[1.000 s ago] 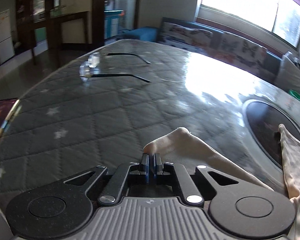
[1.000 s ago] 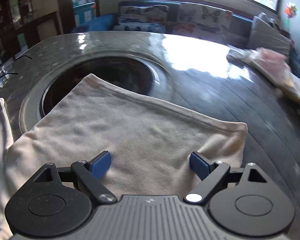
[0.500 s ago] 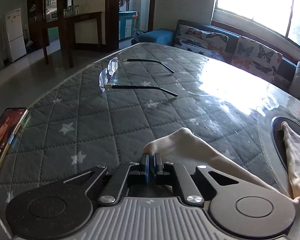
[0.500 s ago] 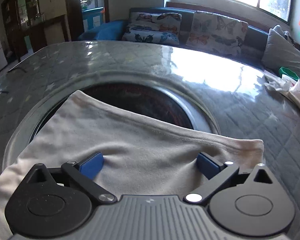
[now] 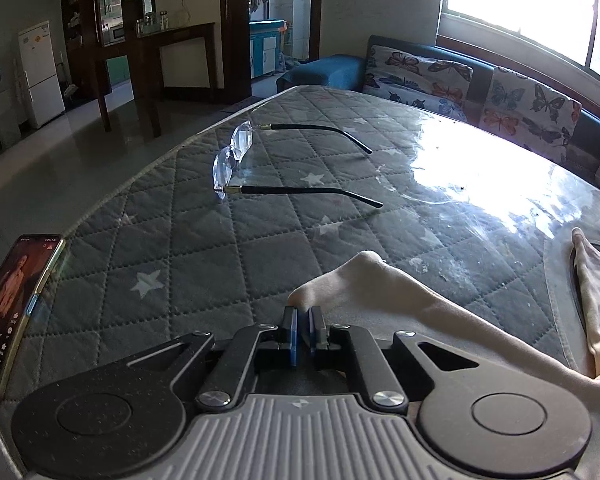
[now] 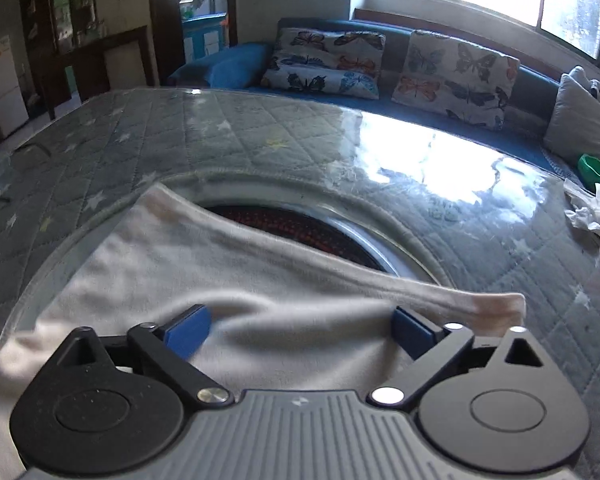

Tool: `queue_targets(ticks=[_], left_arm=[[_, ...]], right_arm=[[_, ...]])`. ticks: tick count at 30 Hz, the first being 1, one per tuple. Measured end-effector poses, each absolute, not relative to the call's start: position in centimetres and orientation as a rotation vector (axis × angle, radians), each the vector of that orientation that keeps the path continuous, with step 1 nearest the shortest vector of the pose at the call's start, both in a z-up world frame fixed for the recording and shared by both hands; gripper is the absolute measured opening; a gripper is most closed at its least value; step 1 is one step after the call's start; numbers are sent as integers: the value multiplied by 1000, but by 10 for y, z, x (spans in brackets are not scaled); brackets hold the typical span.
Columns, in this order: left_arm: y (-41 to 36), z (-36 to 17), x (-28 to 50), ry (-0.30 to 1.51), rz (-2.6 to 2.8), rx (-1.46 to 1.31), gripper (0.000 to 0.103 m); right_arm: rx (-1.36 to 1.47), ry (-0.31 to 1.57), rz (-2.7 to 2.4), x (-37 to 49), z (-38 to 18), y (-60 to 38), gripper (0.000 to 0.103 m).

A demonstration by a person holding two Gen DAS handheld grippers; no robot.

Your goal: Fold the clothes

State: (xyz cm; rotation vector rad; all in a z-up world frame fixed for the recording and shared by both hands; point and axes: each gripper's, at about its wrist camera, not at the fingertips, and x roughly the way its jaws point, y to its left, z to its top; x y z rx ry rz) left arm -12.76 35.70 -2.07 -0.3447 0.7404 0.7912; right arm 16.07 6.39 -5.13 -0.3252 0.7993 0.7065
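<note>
We judge the folding to be at an early stage: the cream garment (image 6: pixel 228 280) lies mostly spread on the table (image 5: pixel 204 248), partly over the round dark inset (image 6: pixel 300 222) in its middle, and no finished neat fold shows in either view. One corner or sleeve of it (image 5: pixel 364 280) is drawn out toward the left side, and our left gripper (image 5: pixel 303 322) has its fingers (image 5: pixel 291 332) pressed together on that cloth, pinching the edge just behind its rounded tip, which sticks out past the fingers. Our right gripper (image 6: pixel 300 328) hovers low over the main body of the garment with its fingers (image 6: pixel 188 330) wide apart and just beginning to close; cloth lies beneath and between them but is not gripped, and the near right corner of the garment (image 6: pixel 504 306) sits just beyond the right finger. What seems left is nearly everything: taking a second hold, carrying the edges over, and flattening. A pair of glasses (image 5: pixel 236 156) and a phone (image 5: pixel 16 304) lie well apart from the cloth
</note>
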Motion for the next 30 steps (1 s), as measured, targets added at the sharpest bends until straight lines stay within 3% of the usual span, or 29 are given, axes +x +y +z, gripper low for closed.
queue_targets(ticks=[21,30], left_arm=[[350,-24,-152,751,799,-310,10],[347,-16,-163,768,838,-302,18]], right_arm=[[-433,790,899,33,-37,-72,95],[-395,732,892,11,-19,-79,94]])
